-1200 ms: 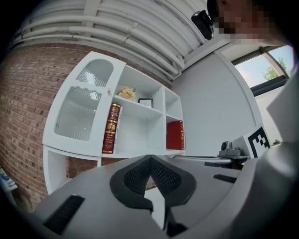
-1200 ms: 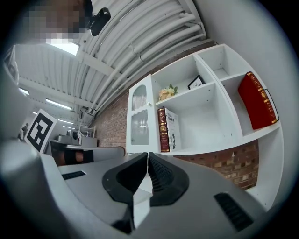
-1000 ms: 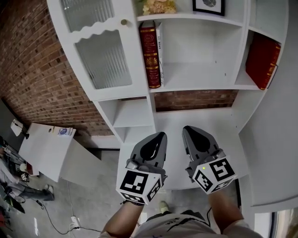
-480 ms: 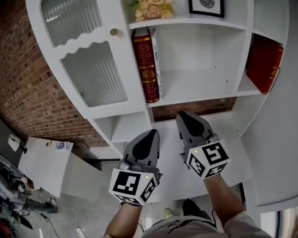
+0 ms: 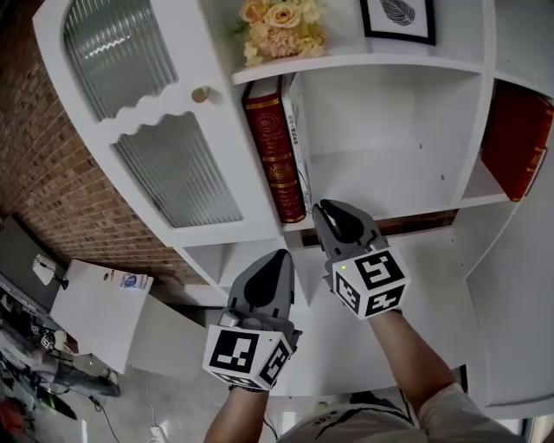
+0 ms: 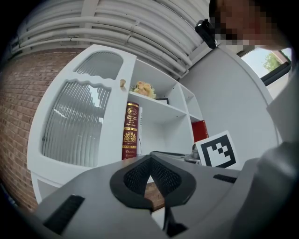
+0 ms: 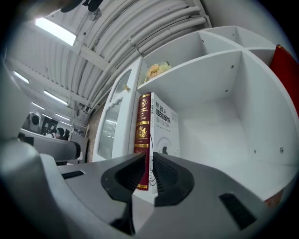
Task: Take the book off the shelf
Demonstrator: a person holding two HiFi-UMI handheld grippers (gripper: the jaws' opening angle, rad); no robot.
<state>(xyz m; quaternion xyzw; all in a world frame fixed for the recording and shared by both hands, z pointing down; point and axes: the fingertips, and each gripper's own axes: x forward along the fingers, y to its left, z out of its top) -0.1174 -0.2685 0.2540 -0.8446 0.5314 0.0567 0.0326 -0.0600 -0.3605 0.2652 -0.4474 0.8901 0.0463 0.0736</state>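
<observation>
A white wooden shelf unit (image 5: 363, 62) fills the upper frame. The dark red, gilt-spined hardback book (image 5: 275, 156) is stood upright at the left of its middle compartment, beside a thin white book (image 5: 298, 130). Both forearms are extended towards it. The right gripper (image 5: 324, 208), jaws narrowly apart and empty, is pointed at the red book's foot. The left gripper (image 5: 280, 256), jaws pressed together, is held lower left.

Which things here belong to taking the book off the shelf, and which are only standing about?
Job: dark red book, white book beside it, shelf, right claw.
Standing about: flowers, framed picture, glass door, far-right red book.
</observation>
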